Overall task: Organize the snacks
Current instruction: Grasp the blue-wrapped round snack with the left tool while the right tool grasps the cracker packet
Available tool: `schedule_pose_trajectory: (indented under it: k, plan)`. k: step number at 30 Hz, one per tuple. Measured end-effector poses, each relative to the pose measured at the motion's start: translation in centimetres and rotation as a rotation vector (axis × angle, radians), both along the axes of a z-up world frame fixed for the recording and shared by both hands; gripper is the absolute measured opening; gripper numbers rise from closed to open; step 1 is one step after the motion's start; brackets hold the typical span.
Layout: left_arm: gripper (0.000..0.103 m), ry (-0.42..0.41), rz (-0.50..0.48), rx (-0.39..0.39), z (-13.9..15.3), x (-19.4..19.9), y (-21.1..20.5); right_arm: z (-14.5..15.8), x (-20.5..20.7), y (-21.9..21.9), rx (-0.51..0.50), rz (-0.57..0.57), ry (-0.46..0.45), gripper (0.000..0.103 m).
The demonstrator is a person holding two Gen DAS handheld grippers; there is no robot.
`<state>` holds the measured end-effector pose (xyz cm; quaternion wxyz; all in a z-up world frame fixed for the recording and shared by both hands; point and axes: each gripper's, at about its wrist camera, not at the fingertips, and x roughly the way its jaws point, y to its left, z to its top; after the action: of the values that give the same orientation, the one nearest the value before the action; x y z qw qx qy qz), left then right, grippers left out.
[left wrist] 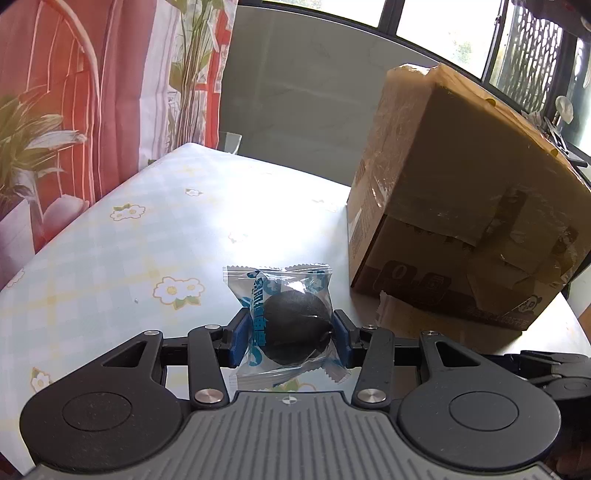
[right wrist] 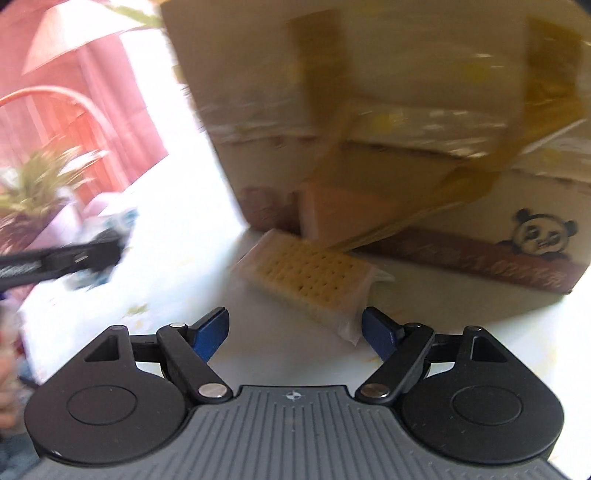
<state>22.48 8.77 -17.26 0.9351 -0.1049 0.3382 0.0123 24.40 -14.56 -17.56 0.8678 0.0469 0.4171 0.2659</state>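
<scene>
My left gripper (left wrist: 291, 332) is shut on a clear, blue-printed packet holding a dark round snack (left wrist: 293, 326), just above the flowered tablecloth (left wrist: 110, 258). A cardboard box (left wrist: 461, 206) stands to its right. In the blurred right wrist view, my right gripper (right wrist: 295, 328) is open over the table. A wrapped pack of yellow crackers (right wrist: 310, 280) lies just ahead of its fingers, against the foot of the box (right wrist: 388, 110). The left gripper (right wrist: 62, 258) shows at the far left of that view.
A red flowered curtain (left wrist: 92, 92) hangs at the left behind the table. A grey wall and windows (left wrist: 424, 22) are at the back. The right gripper's body (left wrist: 554, 373) shows at the right edge of the left wrist view.
</scene>
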Motion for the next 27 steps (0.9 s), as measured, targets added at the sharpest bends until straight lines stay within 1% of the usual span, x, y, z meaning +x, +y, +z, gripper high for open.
schedule_pose_trajectory:
  k: [2,7,10,12,14,17,22,23,25,27]
  plan:
    - [0.049,0.0,0.003,-0.007,0.0,0.0,0.3,0.4,-0.7,0.9,0.004,0.054,-0.001,0.08]
    - [0.049,-0.001,0.0,-0.017,0.0,-0.3,0.4,1.3,-0.8,2.0,-0.123,0.052,-0.152,0.08]
    - [0.049,0.007,-0.003,-0.017,-0.1,-0.4,0.3,0.8,0.0,2.8,-0.176,0.095,-0.233,0.08]
    - [0.049,0.011,-0.003,-0.016,-0.2,-0.5,0.3,0.3,0.5,3.4,-0.199,0.122,-0.262,0.079]
    - [0.049,0.016,-0.003,-0.016,-0.2,-0.6,0.3,-0.3,1.2,4.0,-0.198,0.15,-0.269,0.079]
    - [0.049,0.029,-0.005,-0.016,-0.3,-0.8,0.3,-0.8,1.8,4.5,-0.211,0.158,-0.275,0.079]
    - [0.049,0.05,-0.013,-0.007,-0.5,-0.8,0.0,-1.4,3.0,4.7,-0.201,0.164,-0.218,0.079]
    - [0.049,0.052,-0.016,-0.003,-0.5,-0.8,-0.1,-1.6,3.1,4.8,-0.207,0.168,-0.207,0.076]
    - [0.049,0.054,-0.023,0.003,-0.5,-0.8,-0.3,-1.6,2.9,4.5,-0.195,0.163,-0.206,0.072]
    - [0.049,0.06,-0.028,0.008,-0.5,-0.8,-0.4,-1.5,2.5,4.2,-0.186,0.158,-0.207,0.066]
